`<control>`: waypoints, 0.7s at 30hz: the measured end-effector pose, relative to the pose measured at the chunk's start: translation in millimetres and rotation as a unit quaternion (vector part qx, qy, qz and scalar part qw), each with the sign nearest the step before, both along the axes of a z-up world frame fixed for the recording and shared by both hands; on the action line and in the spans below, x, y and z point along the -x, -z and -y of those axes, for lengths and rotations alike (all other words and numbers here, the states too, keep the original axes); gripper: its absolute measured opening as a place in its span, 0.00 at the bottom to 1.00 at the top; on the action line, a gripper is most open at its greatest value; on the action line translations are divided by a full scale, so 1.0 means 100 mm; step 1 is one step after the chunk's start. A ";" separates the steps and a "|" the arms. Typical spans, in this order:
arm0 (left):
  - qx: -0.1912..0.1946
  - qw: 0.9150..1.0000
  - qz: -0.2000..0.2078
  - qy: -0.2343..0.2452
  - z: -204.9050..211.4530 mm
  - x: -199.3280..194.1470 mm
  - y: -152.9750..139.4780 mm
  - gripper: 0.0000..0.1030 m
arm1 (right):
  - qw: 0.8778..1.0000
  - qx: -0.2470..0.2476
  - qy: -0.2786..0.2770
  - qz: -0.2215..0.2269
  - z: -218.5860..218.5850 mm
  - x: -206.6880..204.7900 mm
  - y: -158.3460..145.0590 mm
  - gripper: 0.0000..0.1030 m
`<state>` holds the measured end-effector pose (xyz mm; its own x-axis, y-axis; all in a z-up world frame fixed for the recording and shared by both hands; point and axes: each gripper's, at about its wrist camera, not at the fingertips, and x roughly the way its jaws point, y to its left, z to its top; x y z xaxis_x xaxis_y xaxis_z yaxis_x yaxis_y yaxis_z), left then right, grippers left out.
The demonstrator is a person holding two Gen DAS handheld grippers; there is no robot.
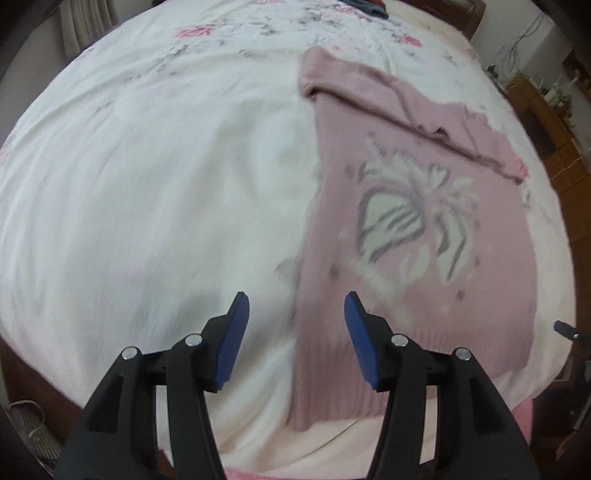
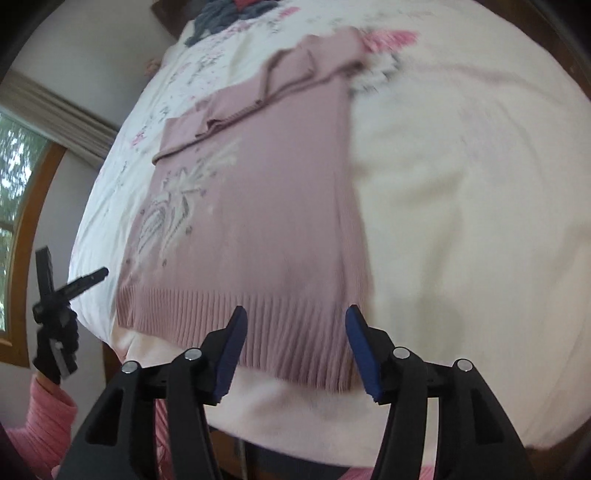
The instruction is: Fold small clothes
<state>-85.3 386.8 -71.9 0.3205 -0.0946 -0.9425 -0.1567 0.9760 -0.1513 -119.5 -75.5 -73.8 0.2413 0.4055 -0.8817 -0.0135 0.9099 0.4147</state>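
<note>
A small pink knit sweater (image 1: 417,236) with a grey and white unicorn motif lies flat on the bed, its sleeves folded across the chest. In the right wrist view the pink sweater (image 2: 266,221) has its ribbed hem toward me. My left gripper (image 1: 297,308) hovers open above the sweater's left side edge near the hem, holding nothing. My right gripper (image 2: 295,321) hangs open just over the hem's right part, also without anything in it. The left gripper (image 2: 74,284) shows at the left edge of the right wrist view, held by a gloved hand (image 2: 55,350) with a pink sleeve.
A white bedspread (image 1: 147,184) with pink and grey flowers covers the bed. Dark clothes (image 2: 229,14) lie piled at the far end. A window (image 2: 14,206) is at the left and wooden furniture (image 1: 554,122) at the right. The bed's front edge lies right below the grippers.
</note>
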 end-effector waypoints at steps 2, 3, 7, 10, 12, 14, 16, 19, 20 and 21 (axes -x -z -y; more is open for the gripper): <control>0.015 1.000 -0.012 -0.001 0.01 0.07 0.08 0.52 | 1.000 0.013 0.009 -0.004 0.04 0.04 0.06 0.55; 0.024 1.000 -0.017 0.001 0.02 0.10 0.12 0.52 | 1.000 0.010 0.014 -0.009 0.07 0.04 0.11 0.55; 0.021 0.999 -0.038 0.007 0.06 0.13 0.27 0.53 | 0.999 -0.013 0.038 -0.031 0.20 0.10 0.26 0.56; 0.026 0.998 -0.050 0.005 0.05 0.12 0.36 0.53 | 0.998 -0.025 0.046 -0.040 0.24 0.13 0.34 0.56; 0.026 0.998 -0.055 0.008 0.06 0.12 0.40 0.54 | 0.997 -0.038 0.049 -0.049 0.25 0.13 0.43 0.56; 0.024 0.998 -0.060 0.012 0.08 0.11 0.43 0.54 | 0.996 -0.044 0.054 -0.060 0.27 0.15 0.52 0.56; 0.027 0.998 -0.061 0.015 0.11 0.11 0.44 0.54 | 0.995 -0.044 0.056 -0.066 0.26 0.16 0.59 0.56; 0.026 0.997 -0.066 0.019 0.15 0.08 0.48 0.55 | 0.994 -0.055 0.045 -0.077 0.18 0.16 0.69 0.56; 0.027 0.997 -0.067 0.022 0.16 0.07 0.50 0.55 | 0.995 -0.054 0.040 -0.079 0.14 0.16 0.72 0.56; 0.030 0.997 -0.067 0.023 0.16 0.05 0.51 0.55 | 0.995 -0.053 0.038 -0.079 0.12 0.16 0.74 0.56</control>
